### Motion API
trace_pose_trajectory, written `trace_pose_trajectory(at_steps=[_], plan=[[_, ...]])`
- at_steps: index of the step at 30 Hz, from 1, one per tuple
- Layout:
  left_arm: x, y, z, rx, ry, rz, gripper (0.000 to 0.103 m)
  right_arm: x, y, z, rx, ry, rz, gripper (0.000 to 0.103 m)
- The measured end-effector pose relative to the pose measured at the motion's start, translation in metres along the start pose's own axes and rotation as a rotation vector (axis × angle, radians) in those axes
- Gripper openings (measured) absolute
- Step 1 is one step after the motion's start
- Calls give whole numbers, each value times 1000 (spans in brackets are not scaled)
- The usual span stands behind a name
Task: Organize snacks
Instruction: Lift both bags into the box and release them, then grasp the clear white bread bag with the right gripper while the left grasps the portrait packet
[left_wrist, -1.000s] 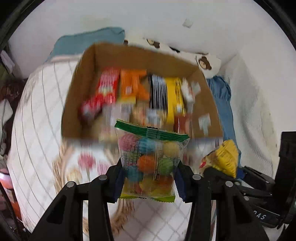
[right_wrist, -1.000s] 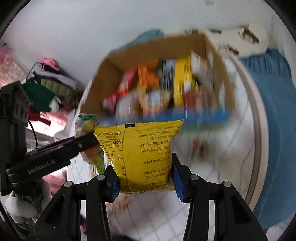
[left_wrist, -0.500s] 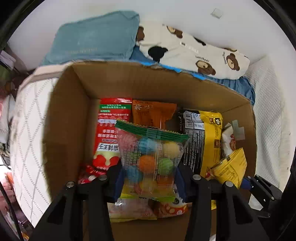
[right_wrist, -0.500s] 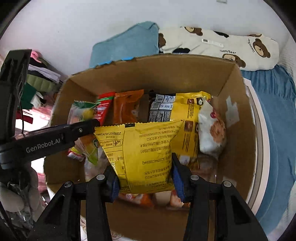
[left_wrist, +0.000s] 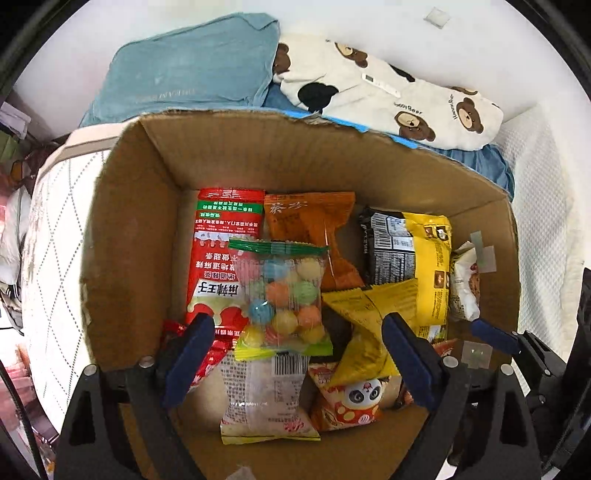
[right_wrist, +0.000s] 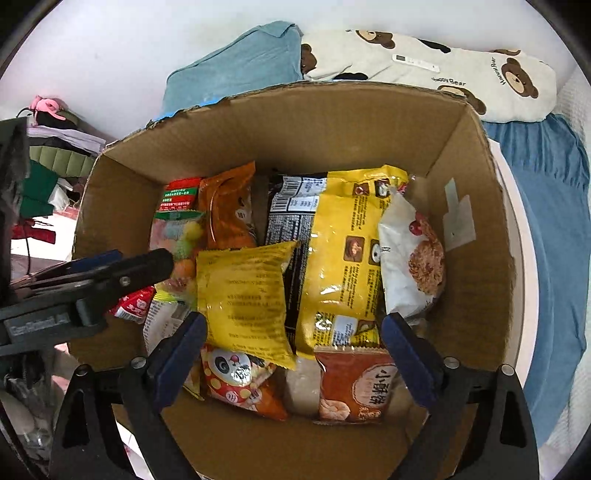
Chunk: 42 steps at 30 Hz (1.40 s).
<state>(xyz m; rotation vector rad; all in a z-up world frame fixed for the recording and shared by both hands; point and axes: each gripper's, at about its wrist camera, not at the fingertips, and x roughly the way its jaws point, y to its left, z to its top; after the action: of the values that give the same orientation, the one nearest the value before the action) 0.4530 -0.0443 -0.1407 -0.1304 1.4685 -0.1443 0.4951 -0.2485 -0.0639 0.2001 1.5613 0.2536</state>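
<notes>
A brown cardboard box (left_wrist: 125, 236) (right_wrist: 476, 258) holds several snack packets. My left gripper (left_wrist: 295, 354) is open above the box; the clear bag of coloured candy balls (left_wrist: 282, 299) lies loose on the snacks between its spread fingers. My right gripper (right_wrist: 291, 354) is open too; the small yellow packet (right_wrist: 243, 302) lies free on the pile between its fingers. That yellow packet also shows in the left wrist view (left_wrist: 364, 332). The left gripper's arm (right_wrist: 92, 284) reaches in from the left in the right wrist view.
In the box lie a red packet (left_wrist: 221, 258), an orange packet (left_wrist: 310, 229), a black-and-yellow bag (right_wrist: 332, 240), a white biscuit bag (right_wrist: 410, 254) and panda packets (right_wrist: 240, 380). A teal pillow (left_wrist: 192, 66) and a bear-print pillow (left_wrist: 399, 99) lie behind the box on the bed.
Both grippers moved over the box and opened. The candy bag and the yellow packet dropped out of their fingers onto the snacks in the box.
</notes>
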Motion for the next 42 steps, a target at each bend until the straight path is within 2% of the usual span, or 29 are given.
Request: trace_pose_trajectory(at_steps=[9, 14, 25, 37, 42], plan=[[-23, 1, -29, 15, -105, 63, 93, -20, 5, -25, -7, -50, -55, 97], [-43, 2, -50, 18, -181, 94, 93, -39, 12, -45, -33, -113, -81, 97], [-92, -4, -112, 28, -364, 120, 93, -81, 25, -103, -60, -251, -92, 97], [-131, -16, -184, 50, -484, 103, 93, -145, 38, -172, -83, -436, -125, 97], [-145, -18, -210, 51, -545, 112, 93, -163, 44, -198, -101, -484, -138, 97]])
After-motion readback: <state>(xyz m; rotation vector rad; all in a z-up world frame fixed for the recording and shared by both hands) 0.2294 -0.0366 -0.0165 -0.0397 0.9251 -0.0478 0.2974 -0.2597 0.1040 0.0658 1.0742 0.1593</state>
